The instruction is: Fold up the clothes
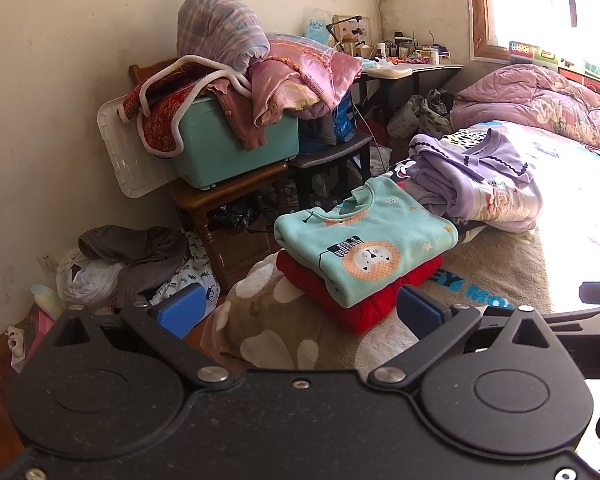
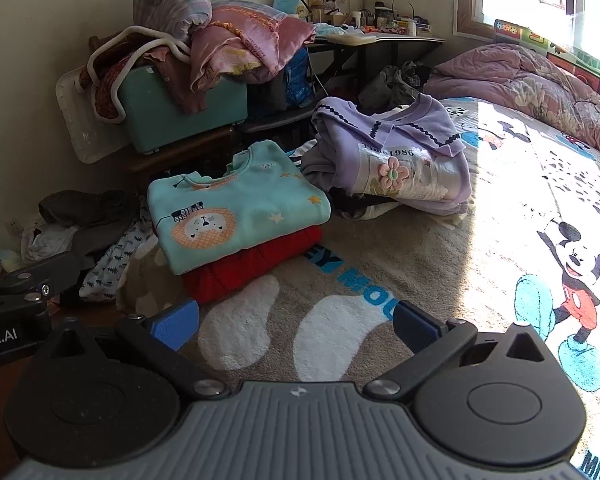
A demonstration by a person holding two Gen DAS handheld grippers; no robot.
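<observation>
Both sets of blue fingers stand spread wide and hold nothing: the left gripper (image 1: 300, 308) hangs over the bed's near-left corner, the right gripper (image 2: 296, 326) just beside it over the blanket (image 2: 380, 248). The folded teal top (image 2: 236, 216) rests on a red garment (image 2: 256, 264) by the left edge; the lilac top (image 2: 396, 160) lies rumpled beyond. A careless reach for the lilac one could snag the stack (it sits near the edge) and topple it.
</observation>
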